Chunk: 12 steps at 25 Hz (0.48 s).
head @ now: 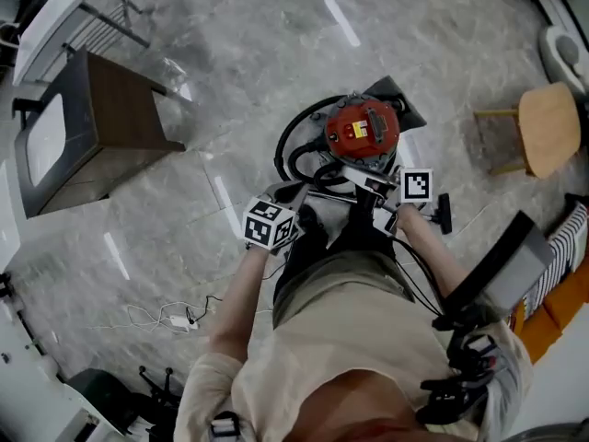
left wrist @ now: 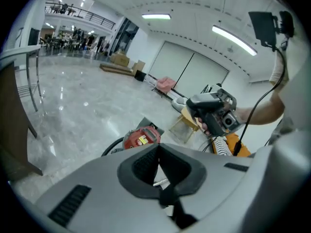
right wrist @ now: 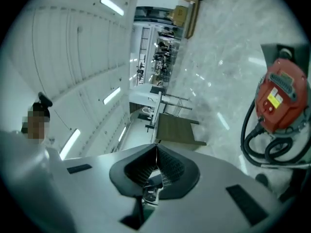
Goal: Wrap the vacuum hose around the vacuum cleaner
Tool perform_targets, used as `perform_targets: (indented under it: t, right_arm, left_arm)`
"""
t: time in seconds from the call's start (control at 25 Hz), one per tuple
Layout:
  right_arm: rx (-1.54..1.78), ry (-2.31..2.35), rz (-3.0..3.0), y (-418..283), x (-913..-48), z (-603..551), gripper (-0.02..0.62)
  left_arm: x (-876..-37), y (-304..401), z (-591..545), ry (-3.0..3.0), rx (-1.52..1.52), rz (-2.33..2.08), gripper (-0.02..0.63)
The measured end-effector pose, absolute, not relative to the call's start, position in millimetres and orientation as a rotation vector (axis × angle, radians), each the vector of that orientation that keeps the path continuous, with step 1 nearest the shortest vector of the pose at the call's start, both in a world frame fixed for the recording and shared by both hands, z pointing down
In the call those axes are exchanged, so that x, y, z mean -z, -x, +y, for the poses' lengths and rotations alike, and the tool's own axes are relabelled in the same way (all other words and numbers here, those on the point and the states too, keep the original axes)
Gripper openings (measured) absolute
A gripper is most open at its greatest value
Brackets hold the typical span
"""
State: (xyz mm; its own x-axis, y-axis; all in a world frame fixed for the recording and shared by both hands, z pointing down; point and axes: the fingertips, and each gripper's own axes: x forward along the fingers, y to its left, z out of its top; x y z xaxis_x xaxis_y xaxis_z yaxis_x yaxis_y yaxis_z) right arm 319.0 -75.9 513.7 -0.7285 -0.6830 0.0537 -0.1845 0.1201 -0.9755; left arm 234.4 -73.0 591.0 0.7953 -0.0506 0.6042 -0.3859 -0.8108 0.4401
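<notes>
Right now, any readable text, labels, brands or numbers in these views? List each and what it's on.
No legible text in any view.
Yellow label on the vacuum cleaner, red top: too small and blurred to read.
Marker cubes: black-and-white square patterns only, no letters or digits.

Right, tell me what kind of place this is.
Probably a large, open indoor hall, perhaps a lobby or test space. It has a wide polished stone floor, long ceiling light strips and a railed upper gallery in the distance. A red vacuum cleaner stands on the floor.
</notes>
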Motion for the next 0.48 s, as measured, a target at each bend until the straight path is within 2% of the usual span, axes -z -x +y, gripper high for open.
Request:
perform_targets:
  t: [0.16, 0.24, 0.36, 0.48]
  right_arm:
    - [1.612, 0.837, 2.254, -282, -486, -61, 0.005]
    - [1.630, 0.934, 2.561, -262, -491, -47, 0.005]
    - [1.386, 1.122, 3.123, -241, -486, -41, 0.005]
    - [1.302, 0.937, 3.259, -205, -458, -27, 0.005]
  left_arm:
    - [-551, -229, -70, -2.483, -0.752, -0.356, 0.005]
    - [-514, -234, -67, -2.519, -0.629, -0.324, 0.005]
    - [-455, -249, -69, -2.614, -0.446, -0.274, 0.005]
    - [-421, -255, -57, -2.697, -0.360, -0.209, 0.005]
